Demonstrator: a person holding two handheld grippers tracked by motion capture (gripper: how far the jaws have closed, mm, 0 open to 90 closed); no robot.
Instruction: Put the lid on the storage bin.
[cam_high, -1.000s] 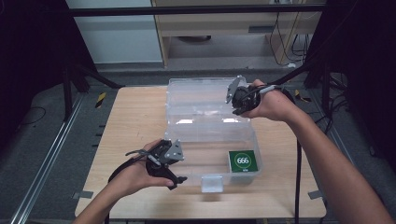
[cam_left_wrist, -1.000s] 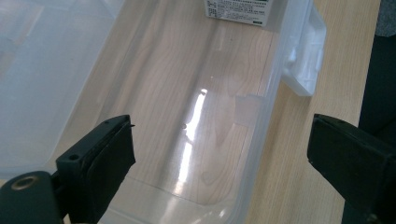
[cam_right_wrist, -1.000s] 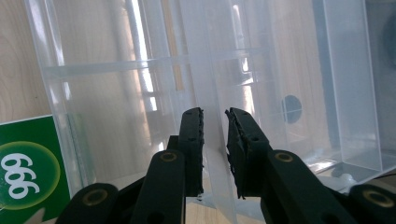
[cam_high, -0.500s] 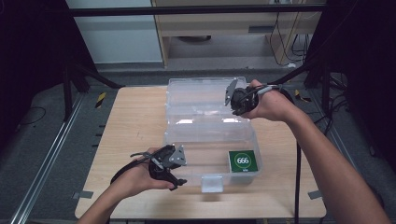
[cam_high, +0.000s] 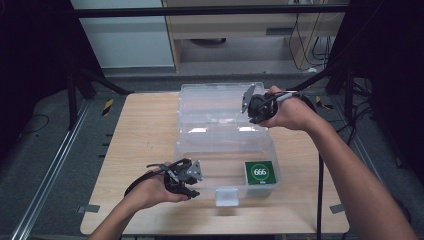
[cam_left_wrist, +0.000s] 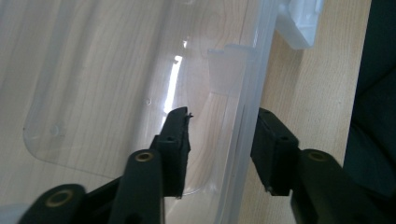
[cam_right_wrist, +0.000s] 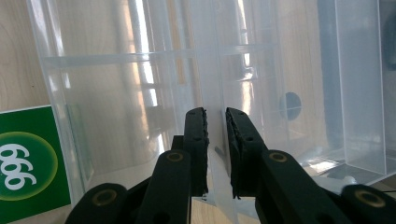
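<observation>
A clear plastic box (cam_high: 220, 117) lies opened flat on the wooden table (cam_high: 145, 130). Its front half (cam_high: 215, 165) carries a green "666" sticker (cam_high: 260, 172) and a white latch (cam_high: 225, 196). My left gripper (cam_high: 192, 189) is low at that half's front left corner. In the left gripper view its jaws (cam_left_wrist: 222, 116) straddle the clear rim (cam_left_wrist: 243, 121) and have just been closing, with a gap still beside the inner pad. My right gripper (cam_high: 252, 105) is at the rear half's right side, shut on a thin clear wall (cam_right_wrist: 215, 70); the sticker (cam_right_wrist: 25, 163) shows at the left.
The box fills the middle of the table, with bare wood to its left (cam_high: 140, 145) and along the front edge. Dark frame legs (cam_high: 75, 90) and cables (cam_high: 320, 100) stand beyond the table. Both forearms reach in from the bottom.
My left gripper has sunk toward the table at the box's front left corner and its jaws have narrowed around the rim. The right gripper and the box have stayed put.
</observation>
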